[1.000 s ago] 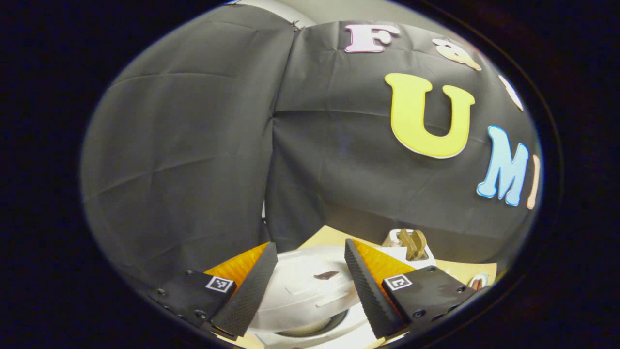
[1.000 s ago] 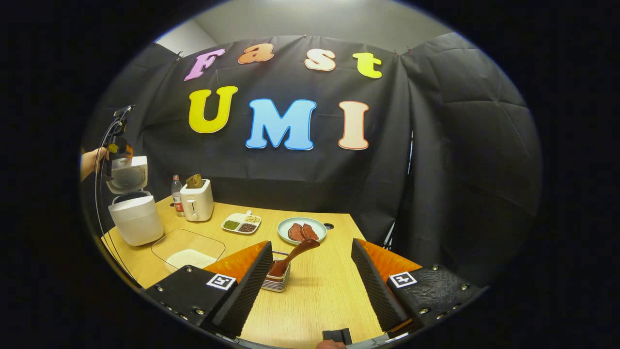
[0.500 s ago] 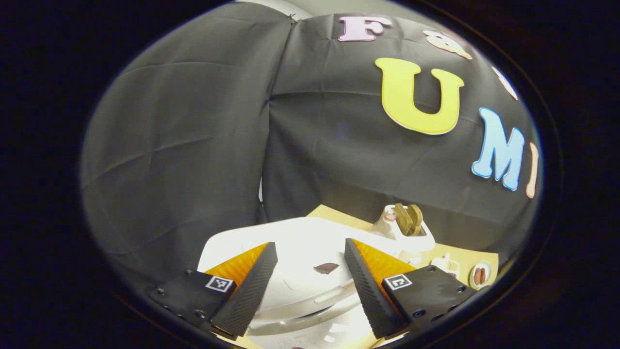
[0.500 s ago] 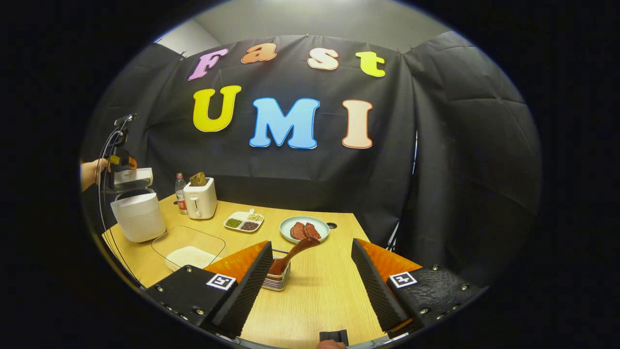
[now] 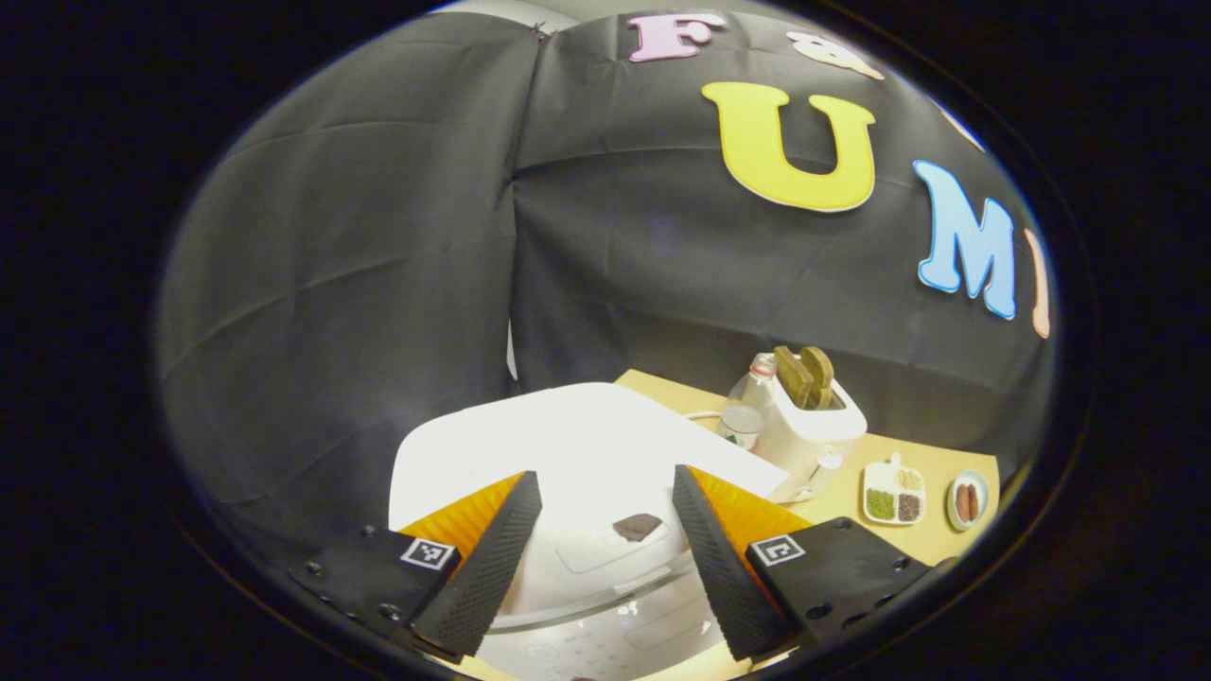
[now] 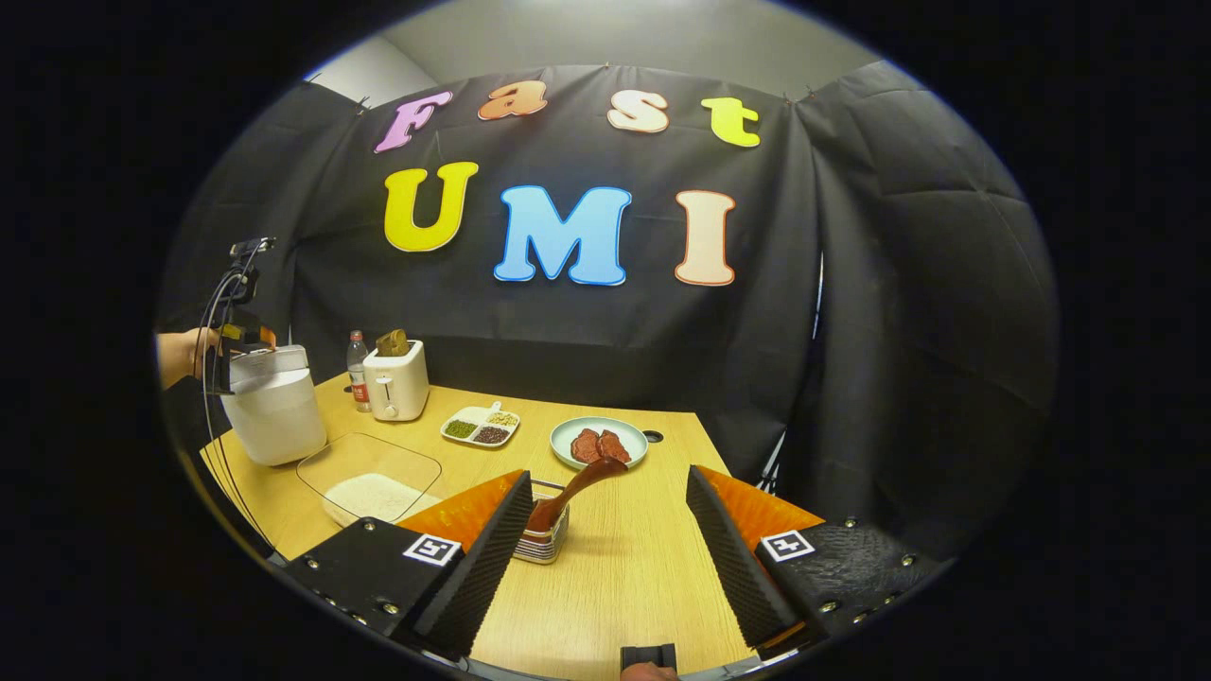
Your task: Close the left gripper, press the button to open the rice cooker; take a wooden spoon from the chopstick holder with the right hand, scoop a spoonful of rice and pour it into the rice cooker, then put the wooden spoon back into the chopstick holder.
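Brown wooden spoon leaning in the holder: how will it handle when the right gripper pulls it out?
The brown wooden spoon looks rigid, so it likely won't flex. It leans out of the small striped chopstick holder, which seems light and may tip or drag along. The smooth curved handle could pivot between the fingers.

White rice cooker (image 6: 273,404) at left of the right gripper view, lid down, standing on the table's far left corner. Dark wooden spoon (image 6: 579,487) leaning rightward from the chopstick holder (image 6: 546,541), lower centre. Rice (image 6: 377,494) heaped in a clear tray, lower left.
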`<control>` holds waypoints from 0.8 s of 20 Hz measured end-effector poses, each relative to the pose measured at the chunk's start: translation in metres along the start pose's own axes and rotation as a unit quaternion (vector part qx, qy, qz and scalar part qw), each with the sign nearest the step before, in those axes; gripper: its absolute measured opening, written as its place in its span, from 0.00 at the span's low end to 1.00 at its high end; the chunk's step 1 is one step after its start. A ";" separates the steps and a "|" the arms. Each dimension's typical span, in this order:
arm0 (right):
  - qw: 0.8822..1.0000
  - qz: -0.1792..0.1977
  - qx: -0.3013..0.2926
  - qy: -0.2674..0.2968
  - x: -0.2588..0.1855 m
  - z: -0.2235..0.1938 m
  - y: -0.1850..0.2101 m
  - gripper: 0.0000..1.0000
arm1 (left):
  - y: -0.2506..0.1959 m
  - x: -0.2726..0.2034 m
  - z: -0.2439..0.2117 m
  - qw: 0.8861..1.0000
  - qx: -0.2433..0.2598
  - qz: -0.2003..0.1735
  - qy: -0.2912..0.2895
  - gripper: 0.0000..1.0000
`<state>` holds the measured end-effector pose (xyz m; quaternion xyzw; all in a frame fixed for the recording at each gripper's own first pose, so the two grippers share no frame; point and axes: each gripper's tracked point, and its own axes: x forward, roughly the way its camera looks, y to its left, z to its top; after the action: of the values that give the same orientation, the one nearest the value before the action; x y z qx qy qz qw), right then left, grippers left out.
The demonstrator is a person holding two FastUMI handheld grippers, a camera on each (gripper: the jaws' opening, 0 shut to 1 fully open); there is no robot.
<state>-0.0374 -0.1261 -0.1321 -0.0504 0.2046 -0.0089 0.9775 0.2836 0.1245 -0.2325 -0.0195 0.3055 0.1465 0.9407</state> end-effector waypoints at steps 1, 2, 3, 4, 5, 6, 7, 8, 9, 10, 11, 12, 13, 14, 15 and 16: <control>1.000 0.001 0.002 0.001 0.001 -0.001 0.001 1.00 | -0.001 0.001 -0.004 1.000 0.006 0.000 0.003 1.00; 1.000 0.003 0.005 0.003 0.002 -0.002 0.003 0.99 | -0.002 0.002 -0.010 1.000 0.011 0.000 0.007 0.98; 1.000 0.008 0.007 0.004 0.002 -0.002 0.005 1.00 | -0.003 0.003 -0.016 1.000 0.017 -0.001 0.013 0.98; 1.000 0.014 0.009 0.002 0.002 -0.001 0.009 0.99 | -0.004 0.002 -0.023 0.999 0.026 -0.002 0.021 0.98; 1.000 0.018 0.010 -0.002 0.002 0.002 0.010 1.00 | -0.005 0.003 -0.025 0.999 0.031 -0.004 0.019 0.98; 1.000 0.020 0.008 -0.005 0.003 0.004 0.012 0.99 | -0.005 0.004 -0.028 0.999 0.030 -0.005 0.023 0.99; 1.000 0.021 0.006 -0.007 0.004 0.005 0.014 0.99 | -0.004 0.003 -0.027 0.999 0.026 -0.007 0.019 1.00; 1.000 0.022 0.004 -0.009 0.005 0.006 0.015 0.99 | -0.003 0.001 -0.031 0.999 0.024 -0.008 0.023 1.00; 1.000 0.023 0.004 -0.010 0.006 0.007 0.018 0.99 | -0.003 0.001 -0.031 1.000 0.023 -0.007 0.019 0.99; 1.000 0.024 0.007 -0.011 0.007 0.009 0.020 0.99 | -0.004 0.003 -0.030 0.999 0.030 -0.008 0.014 0.99; 1.000 0.025 0.008 -0.011 0.009 0.011 0.023 0.99 | -0.004 0.001 -0.029 0.999 0.035 -0.007 0.009 0.99; 1.000 0.027 0.006 -0.011 0.010 0.014 0.027 0.99 | -0.005 0.001 -0.027 0.999 0.042 -0.010 -0.001 0.99; 0.999 0.028 0.001 -0.016 0.013 0.021 0.030 0.99 | -0.005 0.001 -0.026 0.999 0.043 -0.012 -0.006 0.99; 0.999 0.026 -0.005 -0.025 0.014 0.030 0.032 0.99 | -0.005 0.000 -0.026 0.999 0.040 -0.014 -0.009 0.98; 0.999 0.028 -0.009 -0.034 0.016 0.041 0.036 0.99 | -0.005 -0.002 -0.021 0.999 0.032 -0.016 -0.015 0.99; 0.999 0.031 -0.009 -0.044 0.016 0.050 0.041 0.99 | -0.007 -0.004 -0.015 0.999 0.023 -0.023 -0.027 0.98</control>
<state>-0.0031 -0.0814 -0.0965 -0.0528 0.1628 0.0255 0.9849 0.2738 0.1145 -0.2431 -0.0013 0.2828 0.1183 0.9519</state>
